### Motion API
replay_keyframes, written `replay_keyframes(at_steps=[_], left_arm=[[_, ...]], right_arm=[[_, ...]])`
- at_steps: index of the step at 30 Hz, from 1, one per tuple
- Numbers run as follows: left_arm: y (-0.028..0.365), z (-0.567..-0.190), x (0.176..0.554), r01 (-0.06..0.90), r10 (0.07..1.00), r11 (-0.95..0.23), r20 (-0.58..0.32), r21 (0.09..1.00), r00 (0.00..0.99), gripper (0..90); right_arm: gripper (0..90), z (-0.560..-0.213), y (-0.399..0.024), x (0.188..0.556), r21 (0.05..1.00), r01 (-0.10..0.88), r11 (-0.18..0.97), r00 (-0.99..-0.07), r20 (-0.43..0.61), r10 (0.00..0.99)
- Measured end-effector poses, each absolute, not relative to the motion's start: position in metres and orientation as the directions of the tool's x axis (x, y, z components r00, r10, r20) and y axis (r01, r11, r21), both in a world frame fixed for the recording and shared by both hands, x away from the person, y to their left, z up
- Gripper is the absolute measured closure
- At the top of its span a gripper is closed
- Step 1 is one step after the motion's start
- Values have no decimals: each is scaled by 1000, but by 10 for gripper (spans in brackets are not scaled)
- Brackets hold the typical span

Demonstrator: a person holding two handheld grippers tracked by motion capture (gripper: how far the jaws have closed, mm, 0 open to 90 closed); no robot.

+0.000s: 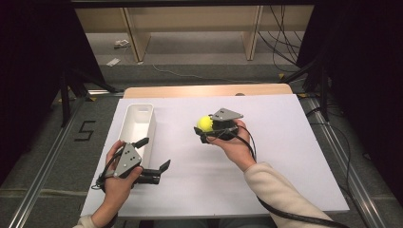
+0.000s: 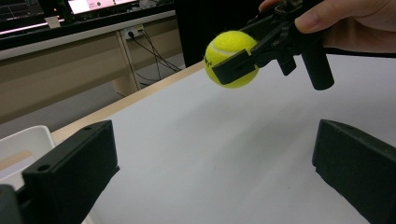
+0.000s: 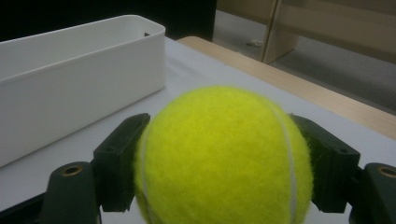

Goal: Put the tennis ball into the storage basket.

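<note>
A yellow tennis ball (image 1: 205, 123) is held just above the white table (image 1: 285, 156), near its middle, with my right gripper (image 1: 206, 129) shut on it. In the right gripper view the ball (image 3: 224, 158) sits squeezed between the two black fingers (image 3: 119, 163). My left gripper (image 1: 153, 154) hovers at the front left beside the white bin (image 1: 138, 126), open and holding nothing. In the left gripper view its jaws stand wide apart, and the ball (image 2: 231, 58) hangs ahead of them, clamped in the other gripper (image 2: 243, 58).
The long white bin (image 3: 79, 79) lies lengthwise along the table's left side, to the left of the ball. Its inside looks empty in the high view. A wooden table edge (image 1: 204, 90) runs along the back, with shelving and cables on the floor beyond.
</note>
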State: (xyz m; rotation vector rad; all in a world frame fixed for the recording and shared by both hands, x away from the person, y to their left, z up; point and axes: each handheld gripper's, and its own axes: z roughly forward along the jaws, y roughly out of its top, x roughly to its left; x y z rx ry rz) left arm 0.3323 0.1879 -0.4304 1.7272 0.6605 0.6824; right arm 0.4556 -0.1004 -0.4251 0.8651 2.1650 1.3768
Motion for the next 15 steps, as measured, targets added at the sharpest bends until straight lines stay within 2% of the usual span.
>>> replay_keyframes(at_steps=[15], left_arm=[[188, -430, 332, 89, 726, -233, 112, 969, 678, 0]], right_arm=[[261, -424, -96, 456, 910, 273, 312, -711, -27, 702]])
